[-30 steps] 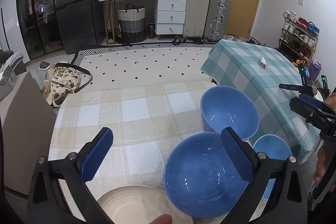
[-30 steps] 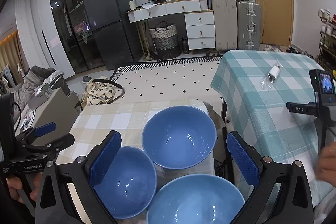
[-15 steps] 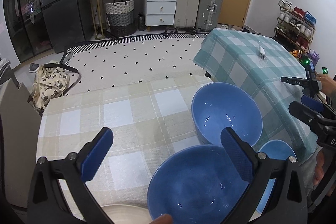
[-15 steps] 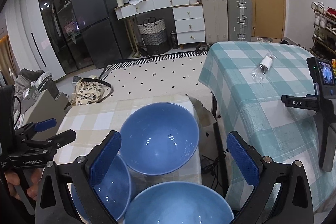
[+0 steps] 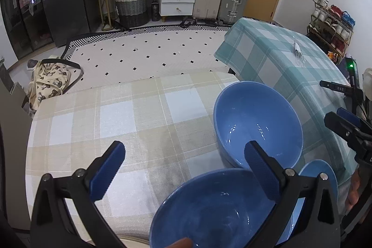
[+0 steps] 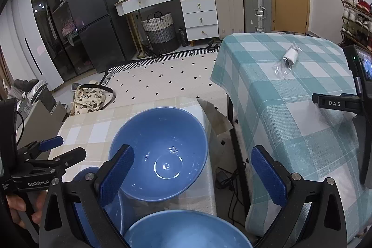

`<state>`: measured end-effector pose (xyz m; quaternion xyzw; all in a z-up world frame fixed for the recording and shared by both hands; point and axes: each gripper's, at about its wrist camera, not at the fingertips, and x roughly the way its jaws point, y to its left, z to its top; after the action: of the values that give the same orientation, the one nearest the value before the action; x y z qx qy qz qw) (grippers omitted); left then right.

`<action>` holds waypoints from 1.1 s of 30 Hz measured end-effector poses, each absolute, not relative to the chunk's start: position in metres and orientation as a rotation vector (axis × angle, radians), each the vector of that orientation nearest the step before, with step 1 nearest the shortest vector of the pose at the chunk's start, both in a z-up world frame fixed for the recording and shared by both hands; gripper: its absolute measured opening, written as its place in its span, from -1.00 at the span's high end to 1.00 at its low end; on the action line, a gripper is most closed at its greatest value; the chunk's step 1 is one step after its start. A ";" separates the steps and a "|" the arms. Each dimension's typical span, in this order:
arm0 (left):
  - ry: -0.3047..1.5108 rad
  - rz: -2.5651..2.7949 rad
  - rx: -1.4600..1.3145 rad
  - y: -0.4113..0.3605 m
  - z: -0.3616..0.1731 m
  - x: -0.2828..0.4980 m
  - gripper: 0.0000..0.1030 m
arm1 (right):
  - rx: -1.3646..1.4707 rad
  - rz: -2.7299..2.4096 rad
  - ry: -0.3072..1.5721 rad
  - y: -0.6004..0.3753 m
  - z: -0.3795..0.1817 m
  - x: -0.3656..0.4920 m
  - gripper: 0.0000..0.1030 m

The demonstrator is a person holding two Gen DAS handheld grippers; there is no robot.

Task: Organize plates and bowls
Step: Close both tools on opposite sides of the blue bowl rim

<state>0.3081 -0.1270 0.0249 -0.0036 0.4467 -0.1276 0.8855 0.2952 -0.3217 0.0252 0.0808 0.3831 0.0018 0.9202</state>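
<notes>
In the left wrist view, the left gripper (image 5: 183,169) is held spread and empty above the beige table (image 5: 116,113); a near bowl (image 5: 214,210) lies below it, a far bowl (image 5: 258,124) beyond.

In the right wrist view, the right gripper (image 6: 191,174) is likewise spread, nothing grasped, over the far bowl (image 6: 160,152); a third bowl (image 6: 183,231) is seen nearest.
</notes>
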 end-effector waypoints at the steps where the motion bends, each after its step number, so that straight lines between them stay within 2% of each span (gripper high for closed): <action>1: 0.931 -0.264 -0.014 -0.127 0.024 0.310 -1.00 | 0.163 -0.004 0.790 -0.324 0.022 0.297 -0.98; 14: 0.992 -0.336 0.017 -0.152 0.005 0.325 -0.95 | 0.172 -0.026 0.890 -0.338 -0.014 0.313 -0.97; 21: 1.008 -0.346 0.032 -0.162 -0.001 0.329 -0.94 | 0.173 -0.017 0.925 -0.334 -0.024 0.319 -0.78; 24: 1.021 -0.348 0.036 -0.164 -0.004 0.333 -0.76 | 0.152 -0.011 0.942 -0.330 -0.028 0.321 -0.67; 28: 1.032 -0.350 0.034 -0.166 -0.008 0.336 -0.71 | 0.157 -0.003 0.965 -0.328 -0.035 0.325 -0.48; 31: 1.048 -0.352 0.036 -0.167 -0.011 0.337 -0.39 | 0.159 -0.005 0.982 -0.329 -0.039 0.327 -0.23; 33: 1.061 -0.358 0.034 -0.166 -0.014 0.338 -0.29 | 0.155 -0.003 0.986 -0.328 -0.041 0.329 -0.09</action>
<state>0.3377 -0.1663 -0.0143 0.0163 0.5032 -0.1698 0.8472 0.3292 -0.3277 -0.0409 0.0745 0.4727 -0.0016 0.8781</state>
